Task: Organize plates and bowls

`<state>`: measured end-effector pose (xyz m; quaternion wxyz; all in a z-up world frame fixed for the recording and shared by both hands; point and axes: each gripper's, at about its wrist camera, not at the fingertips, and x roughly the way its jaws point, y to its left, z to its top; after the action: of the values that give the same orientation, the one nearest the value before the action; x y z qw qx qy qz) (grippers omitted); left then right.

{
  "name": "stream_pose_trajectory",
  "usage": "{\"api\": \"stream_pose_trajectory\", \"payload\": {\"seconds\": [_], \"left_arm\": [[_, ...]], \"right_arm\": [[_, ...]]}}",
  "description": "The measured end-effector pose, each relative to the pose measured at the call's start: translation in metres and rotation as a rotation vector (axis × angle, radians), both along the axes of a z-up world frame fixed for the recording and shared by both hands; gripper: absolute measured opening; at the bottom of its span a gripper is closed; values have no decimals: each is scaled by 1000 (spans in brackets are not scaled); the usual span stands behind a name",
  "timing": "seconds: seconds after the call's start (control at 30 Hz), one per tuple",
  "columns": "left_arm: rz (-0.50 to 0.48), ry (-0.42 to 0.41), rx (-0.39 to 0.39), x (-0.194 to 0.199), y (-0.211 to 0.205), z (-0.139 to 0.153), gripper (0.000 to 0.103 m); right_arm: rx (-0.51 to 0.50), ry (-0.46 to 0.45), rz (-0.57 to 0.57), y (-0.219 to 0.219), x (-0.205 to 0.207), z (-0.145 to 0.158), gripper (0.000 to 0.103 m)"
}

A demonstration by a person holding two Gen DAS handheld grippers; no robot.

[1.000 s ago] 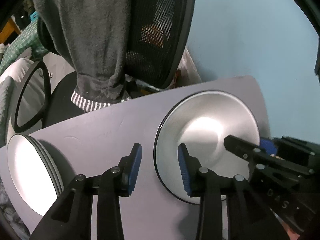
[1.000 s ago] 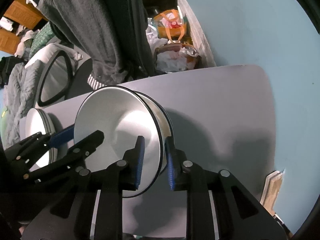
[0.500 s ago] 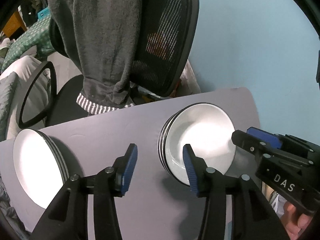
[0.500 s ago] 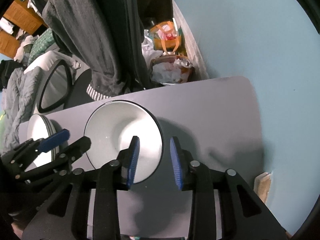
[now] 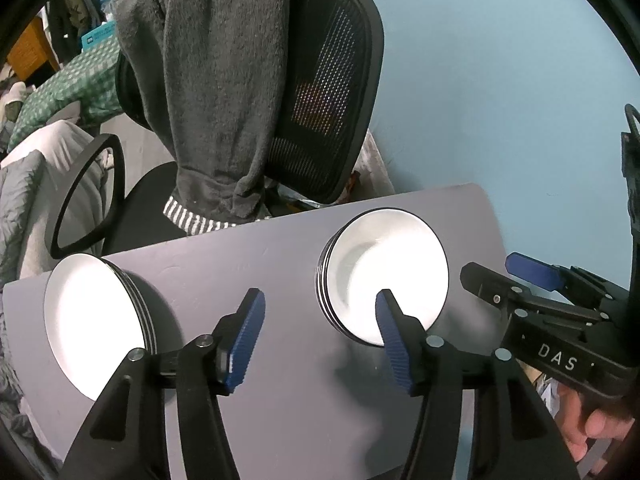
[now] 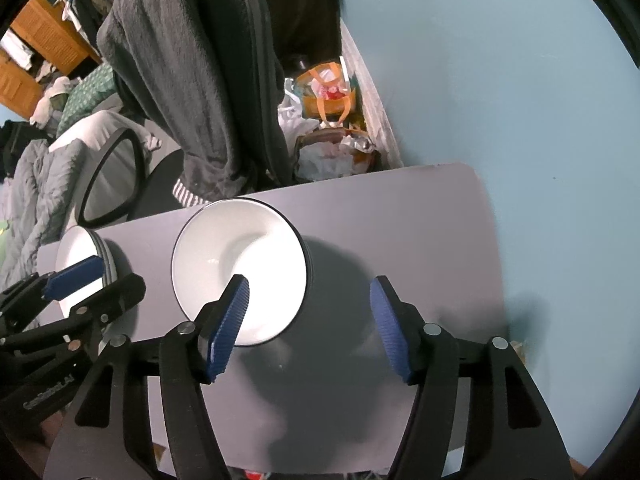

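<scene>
Two stacks of white, dark-rimmed dishes sit well apart on a grey table (image 5: 280,400) against a pale blue wall (image 5: 500,80): a stack of bowls (image 5: 384,276) toward the table's right end and a stack of plates (image 5: 96,320) at its left end. The left tool (image 5: 320,340) hangs above the table with its blue-padded fingers spread wide, gripping nothing; its right finger overlaps the near rim of the bowls in the left wrist view. The right tool (image 6: 308,328) is likewise spread wide and empty, its left finger overlapping the bowls (image 6: 240,272) while its right finger hangs over bare table (image 6: 420,240). Behind the table stands a black mesh office chair (image 5: 328,100) with a dark grey garment (image 5: 208,80) draped over its back. Bags of clutter (image 6: 332,128) lie on the floor by the wall.
</scene>
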<state>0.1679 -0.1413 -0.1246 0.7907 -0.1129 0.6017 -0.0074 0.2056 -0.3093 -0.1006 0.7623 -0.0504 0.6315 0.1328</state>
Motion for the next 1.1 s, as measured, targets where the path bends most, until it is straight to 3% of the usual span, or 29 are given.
{"api": "stream_pose_trajectory", "payload": {"seconds": [0.67, 0.8, 1.1], "left_arm": [[-33, 6, 2, -11, -1, 9, 65], [-30, 12, -2, -10, 3, 5, 74], [-20, 72, -73, 1, 11, -25, 76]], "right_arm": [[-7, -22, 38, -10, -14, 2, 66], [0, -8, 59, -13, -11, -2, 66], [-18, 11, 149, -8, 2, -25, 66]]}}
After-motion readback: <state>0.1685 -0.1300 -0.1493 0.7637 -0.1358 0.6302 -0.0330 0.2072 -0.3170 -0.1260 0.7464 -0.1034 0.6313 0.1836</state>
